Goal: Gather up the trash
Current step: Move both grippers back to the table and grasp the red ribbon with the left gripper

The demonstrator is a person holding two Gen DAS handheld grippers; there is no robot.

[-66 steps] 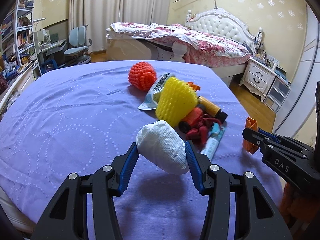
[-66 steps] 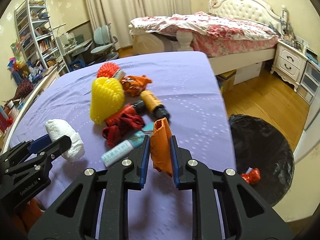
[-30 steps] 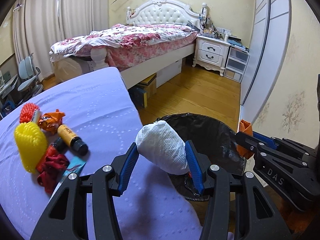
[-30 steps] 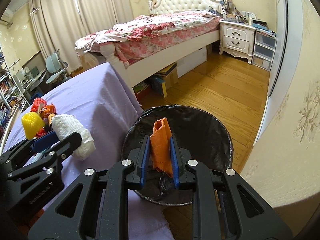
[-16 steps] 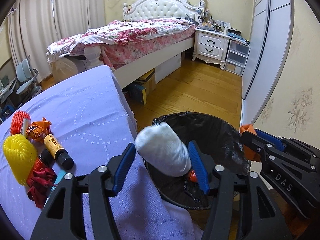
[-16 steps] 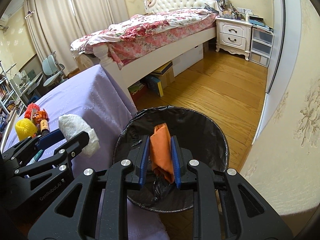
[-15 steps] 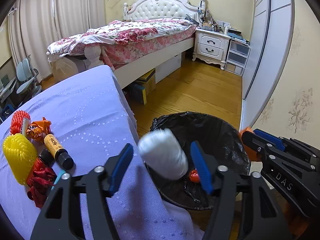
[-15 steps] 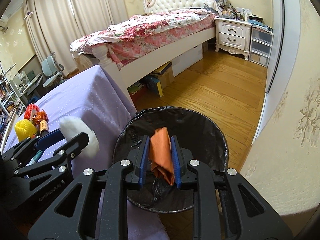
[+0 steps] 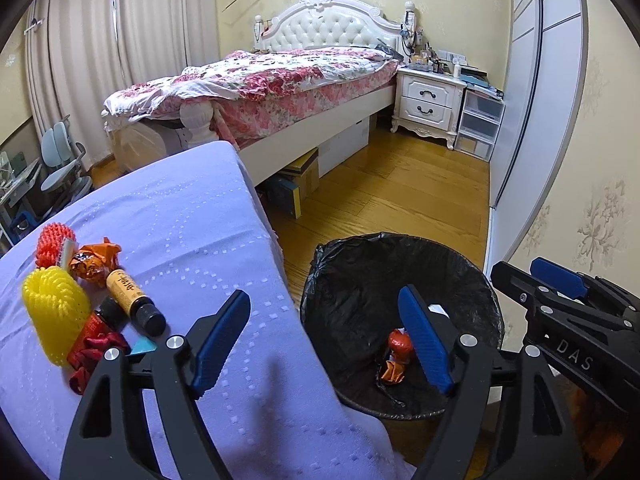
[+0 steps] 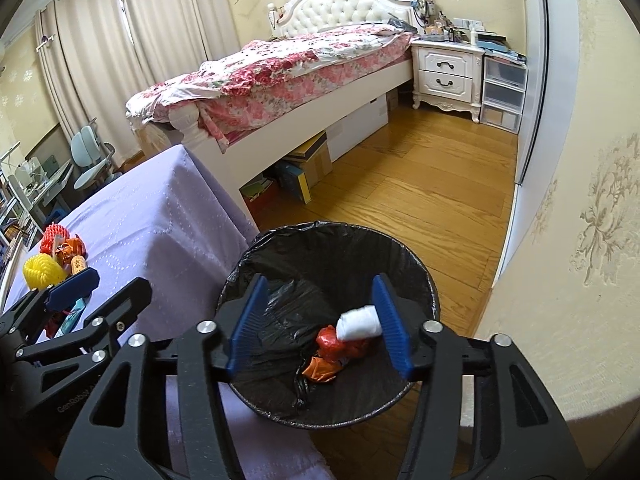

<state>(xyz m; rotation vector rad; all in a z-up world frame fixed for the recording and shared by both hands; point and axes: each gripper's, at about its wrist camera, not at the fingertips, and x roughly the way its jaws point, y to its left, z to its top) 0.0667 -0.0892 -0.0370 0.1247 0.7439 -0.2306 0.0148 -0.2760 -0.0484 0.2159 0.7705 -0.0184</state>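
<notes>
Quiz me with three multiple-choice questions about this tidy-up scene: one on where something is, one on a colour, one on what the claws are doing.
1. Where is the white tissue wad?
A. on the purple table
B. inside the black trash bin
C. on the bed

2. What colour is the foam net nearest the table's front edge?
A. yellow
B. green
C. white

3. What state are the left claw and right claw in?
A. both open and empty
B. both gripping trash
C. only the left gripping

Answers: B, it lies on the bin's liner; A, bright yellow mesh; A, their jaws are spread with nothing between.

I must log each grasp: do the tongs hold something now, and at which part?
Nothing is held. Left tongs and right tongs are open; the white wad lies in the bin.
</notes>
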